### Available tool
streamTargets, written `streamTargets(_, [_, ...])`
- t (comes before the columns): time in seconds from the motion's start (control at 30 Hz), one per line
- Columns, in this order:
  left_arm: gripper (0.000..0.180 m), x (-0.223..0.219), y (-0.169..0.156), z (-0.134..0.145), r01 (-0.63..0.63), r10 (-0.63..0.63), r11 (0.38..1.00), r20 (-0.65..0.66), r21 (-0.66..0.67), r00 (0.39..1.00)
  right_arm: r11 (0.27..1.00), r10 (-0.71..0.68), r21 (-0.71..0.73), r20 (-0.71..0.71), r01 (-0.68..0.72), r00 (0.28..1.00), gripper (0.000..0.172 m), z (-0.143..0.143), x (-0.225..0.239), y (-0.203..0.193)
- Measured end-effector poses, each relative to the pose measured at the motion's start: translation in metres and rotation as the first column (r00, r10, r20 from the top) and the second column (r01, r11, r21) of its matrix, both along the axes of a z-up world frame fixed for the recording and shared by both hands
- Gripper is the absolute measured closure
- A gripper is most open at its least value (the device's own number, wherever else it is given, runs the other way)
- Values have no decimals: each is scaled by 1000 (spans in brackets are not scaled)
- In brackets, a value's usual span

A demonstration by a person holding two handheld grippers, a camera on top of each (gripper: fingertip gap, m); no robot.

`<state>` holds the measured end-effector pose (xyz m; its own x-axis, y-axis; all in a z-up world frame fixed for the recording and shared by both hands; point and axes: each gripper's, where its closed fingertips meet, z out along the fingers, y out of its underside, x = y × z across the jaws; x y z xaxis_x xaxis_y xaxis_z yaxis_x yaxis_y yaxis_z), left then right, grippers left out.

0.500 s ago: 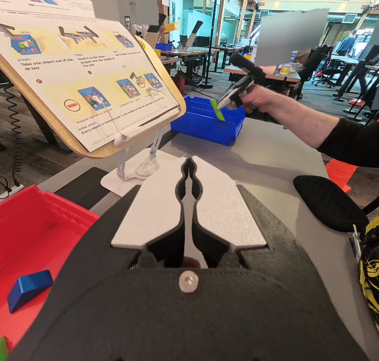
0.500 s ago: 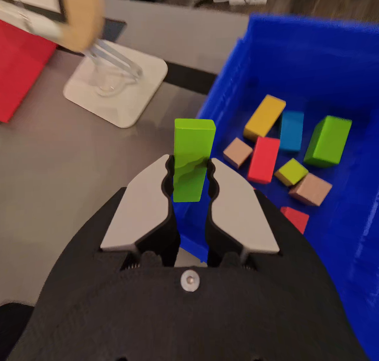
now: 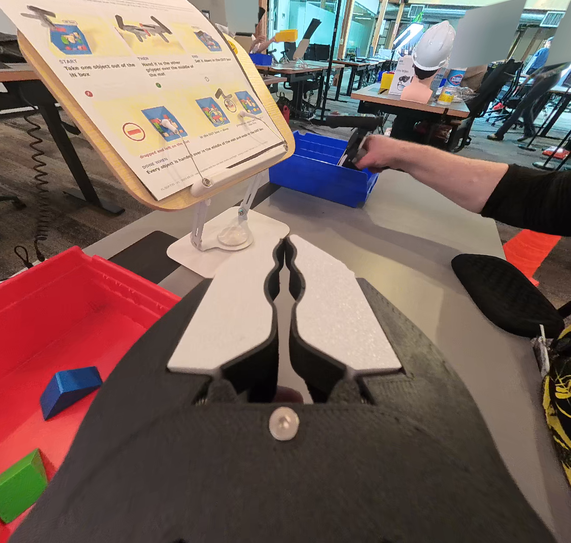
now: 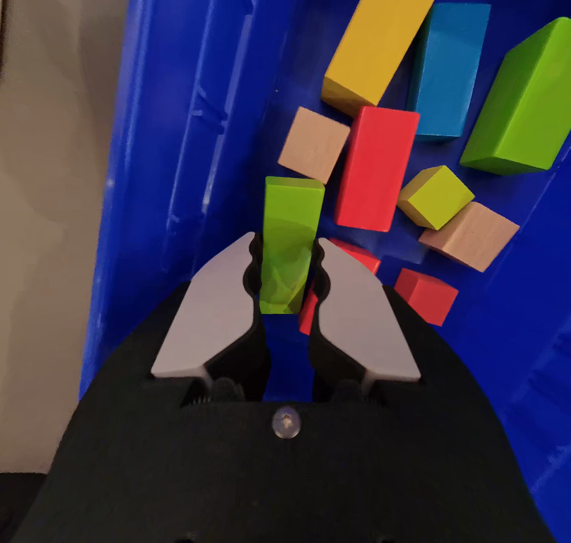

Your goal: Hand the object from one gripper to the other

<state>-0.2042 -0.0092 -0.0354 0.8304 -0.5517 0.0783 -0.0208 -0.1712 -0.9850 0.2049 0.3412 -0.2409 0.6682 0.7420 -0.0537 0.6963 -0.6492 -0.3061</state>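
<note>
Right wrist view: right gripper (image 4: 285, 250) clamps green block (image 4: 290, 219), long axis pointing forward into blue bin (image 4: 173, 157) (placement pending); left gripper (image 3: 283, 244) together, empty, well apart.

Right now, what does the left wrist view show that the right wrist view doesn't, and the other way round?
Only the left wrist view shows the red bin holding a blue wedge and a green block, the instruction board, and the left gripper with jaws shut on nothing. Only the right wrist view shows the loose blocks in the bin and the lime green block clamped in the right gripper. Both show the blue bin and grey table.
</note>
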Motion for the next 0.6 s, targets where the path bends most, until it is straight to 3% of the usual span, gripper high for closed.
streamTargets(0.27, [180,-12,-2,-7,-15,15,1000,-1,-19,1000,999,8,-42,154,-2,988,143,-16,24,2])
streamTargets(0.6, [180,-22,-1,-15,-46,44,997,-45,-54,998,999,-42,-1,225,43,973,142,-19,50,28])
